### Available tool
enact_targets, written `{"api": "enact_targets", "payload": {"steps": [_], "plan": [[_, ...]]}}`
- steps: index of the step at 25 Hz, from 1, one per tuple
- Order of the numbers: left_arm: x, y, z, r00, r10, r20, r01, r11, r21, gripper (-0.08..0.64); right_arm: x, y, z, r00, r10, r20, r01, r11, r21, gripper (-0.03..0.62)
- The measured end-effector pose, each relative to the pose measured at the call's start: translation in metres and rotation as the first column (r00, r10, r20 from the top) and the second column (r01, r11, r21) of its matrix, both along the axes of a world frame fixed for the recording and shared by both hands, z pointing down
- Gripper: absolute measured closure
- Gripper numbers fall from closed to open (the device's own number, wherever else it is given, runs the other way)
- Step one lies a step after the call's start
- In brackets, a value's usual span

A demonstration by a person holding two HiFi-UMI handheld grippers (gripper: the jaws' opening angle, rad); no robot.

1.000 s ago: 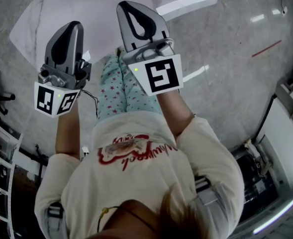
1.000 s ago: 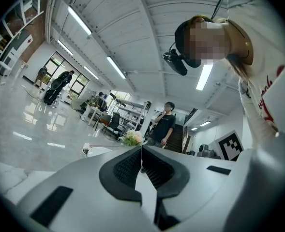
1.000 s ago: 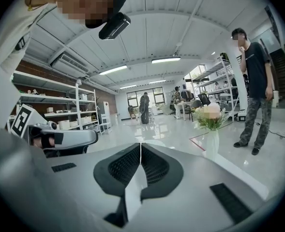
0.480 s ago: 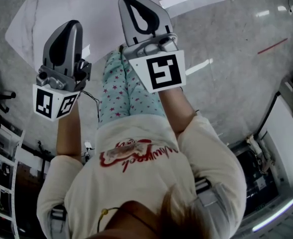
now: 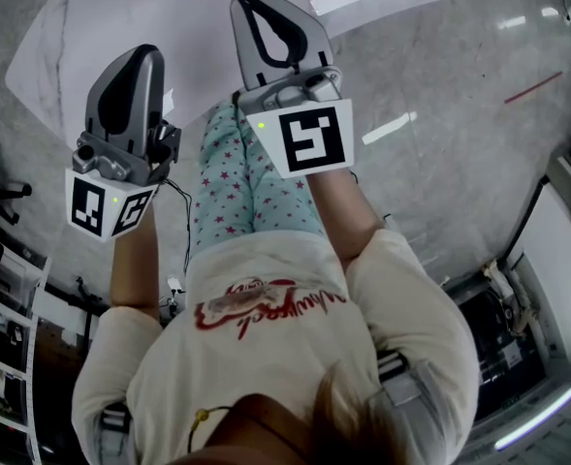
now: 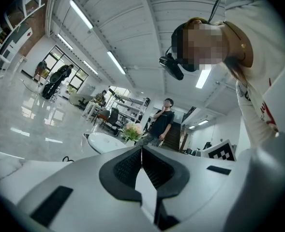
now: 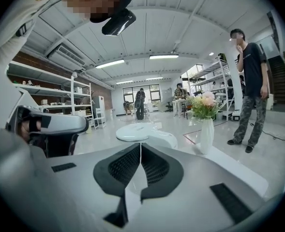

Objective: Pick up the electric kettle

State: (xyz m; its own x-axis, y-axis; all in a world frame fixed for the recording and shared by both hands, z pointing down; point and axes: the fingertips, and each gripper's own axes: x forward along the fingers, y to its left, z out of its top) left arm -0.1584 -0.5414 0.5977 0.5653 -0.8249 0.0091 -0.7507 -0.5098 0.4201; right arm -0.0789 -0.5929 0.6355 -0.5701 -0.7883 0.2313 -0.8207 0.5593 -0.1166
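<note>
- Right gripper (image 7: 141, 146): 2 jaws closed tip to tip, ribbed pads meeting, nothing between them. It is held out ahead of the person's body, short of the table.
- Left gripper (image 6: 142, 150): same condition, jaws together and empty. It is carried to the left of the right one and slightly nearer the body.
- Electric kettle: not identified with certainty. The likeliest candidate is the white rounded vessel (image 7: 147, 133), low and lidded in look, on the far part of the white table (image 5: 91, 37). It is well apart from both grippers and untouched.
- Vase (image 7: 206, 135) with flowers: 1 item, upright, right of the vessel and apart from it.
- Bystander (image 7: 251, 81): 1 person standing on the floor at far right.
- Handling, judged: the shell is rigid, smooth and probably slippery, so a pinch on the rounded body would likely slide off. Weight is unknown; it would be heavy and sloshing if filled. It may sit loose on a power base, so a straight upward lift suits.
- Grip point, judged: the handle, taken across its narrow section. No handle shows in any view, so its side cannot be told yet.
- Step in hand, judged: approach. The jaws must open before any take.
</note>
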Motion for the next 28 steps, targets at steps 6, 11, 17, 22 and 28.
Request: {"api": "enact_targets", "payload": {"steps": [6, 11, 17, 22, 28], "plan": [[0.004, -0.003, -0.004, 1.000, 0.000, 0.000, 0.000, 1.000, 0.000, 0.546, 0.018, -0.011, 0.021, 0.996, 0.067, -0.051, -0.068, 0.998, -0.006, 0.575], [0.006, -0.004, -0.004, 1.000, -0.005, 0.003, 0.005, 1.000, -0.003, 0.547, 0.033, -0.022, 0.046, 0.988, 0.126, -0.094, -0.130, 0.991, -0.035, 0.436], [0.001, -0.004, 0.004, 1.000, 0.002, -0.002, -0.002, 1.000, -0.015, 0.546, 0.036, -0.045, 0.069, 0.969, 0.199, -0.147, -0.210, 0.976, -0.062, 0.431], [0.004, -0.005, 0.006, 1.000, 0.009, -0.006, -0.009, 1.000, -0.026, 0.547, 0.037, -0.062, 0.086, 0.956, 0.240, -0.168, -0.253, 0.966, -0.059, 0.431], [0.000, -0.009, 0.014, 1.000, 0.011, -0.004, -0.011, 0.999, -0.043, 0.547, 0.038, -0.079, 0.105, 0.937, 0.277, -0.212, -0.292, 0.955, -0.043, 0.431]]}}
